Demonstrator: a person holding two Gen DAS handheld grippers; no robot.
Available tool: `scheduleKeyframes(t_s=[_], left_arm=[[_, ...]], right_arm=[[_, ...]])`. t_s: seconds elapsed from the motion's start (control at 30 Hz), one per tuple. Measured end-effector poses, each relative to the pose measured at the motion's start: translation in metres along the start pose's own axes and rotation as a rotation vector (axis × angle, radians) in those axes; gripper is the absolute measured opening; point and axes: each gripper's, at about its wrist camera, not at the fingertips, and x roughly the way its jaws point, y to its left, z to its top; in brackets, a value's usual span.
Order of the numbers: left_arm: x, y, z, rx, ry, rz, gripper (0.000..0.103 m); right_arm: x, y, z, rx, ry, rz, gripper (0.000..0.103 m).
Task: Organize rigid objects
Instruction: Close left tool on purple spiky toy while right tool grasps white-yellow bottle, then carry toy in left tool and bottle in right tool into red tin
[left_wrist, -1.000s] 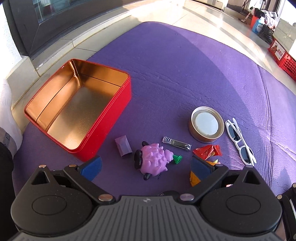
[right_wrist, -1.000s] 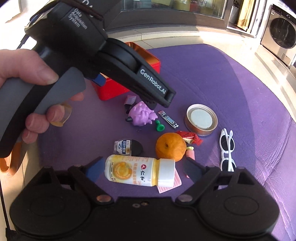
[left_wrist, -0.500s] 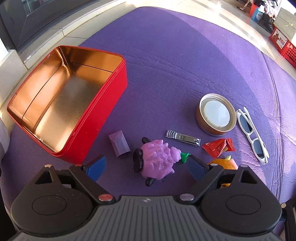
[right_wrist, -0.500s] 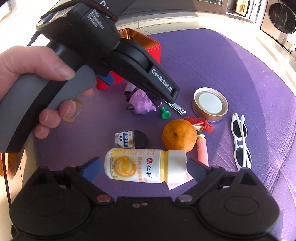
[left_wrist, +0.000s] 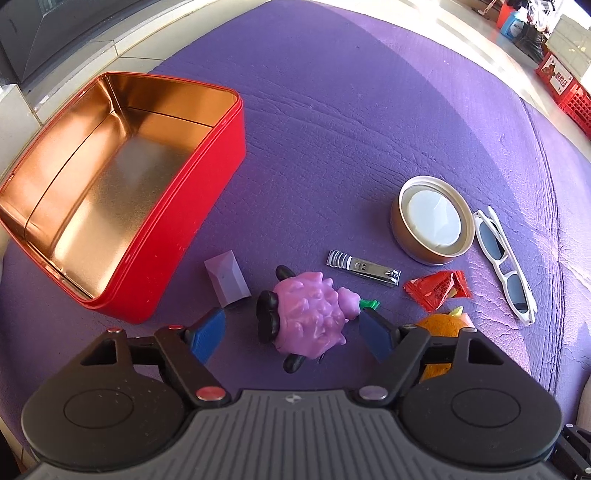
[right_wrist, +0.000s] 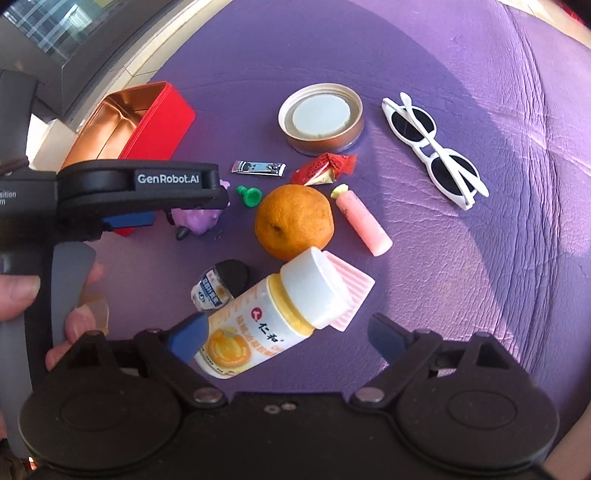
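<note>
Left gripper (left_wrist: 293, 330) has dropped lower over the purple toy (left_wrist: 308, 314) and its jaws are closing in, toy between the pads but not yet pinched, so the first pick looks moments away; the right gripper (right_wrist: 284, 334) has rolled round and come down over the bottle (right_wrist: 273, 314), jaws wide and narrowing, one pad at the bottle's side but no grip. The red tin (left_wrist: 110, 192) sits just beside the toy, open and holding nothing. The round lid (left_wrist: 432, 219) lies upturned with only its white liner inside, while clippers (left_wrist: 364, 267), sunglasses (left_wrist: 504, 258), orange (right_wrist: 293, 221) and wrapper (left_wrist: 437, 290) wait loose on the purple mat (left_wrist: 369, 110).
</note>
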Motion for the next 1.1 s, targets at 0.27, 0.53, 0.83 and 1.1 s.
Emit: scheduleKeyframes(t_s=[0.27, 0.53, 0.83, 1.1], left_arm=[[0.005, 0.0, -0.001, 0.008, 0.014, -0.034, 0.057], [0.004, -0.003, -0.003, 0.029, -0.001, -0.017, 0.053], [-0.008, 0.0, -0.006, 0.043, -0.024, 0.007, 0.05], [-0.035, 0.005, -0.008, 0.038, -0.055, 0.006, 0.05]], right_arm=[[0.019, -0.012, 0.002, 0.213, 0.081, 0.074, 0.072], [0.017, -0.021, 0.004, 0.271, 0.083, 0.133, 0.057], [-0.006, -0.015, 0.004, 0.125, 0.049, 0.096, 0.046], [-0.024, -0.009, 0.006, 0.018, -0.003, 0.04, 0.042]])
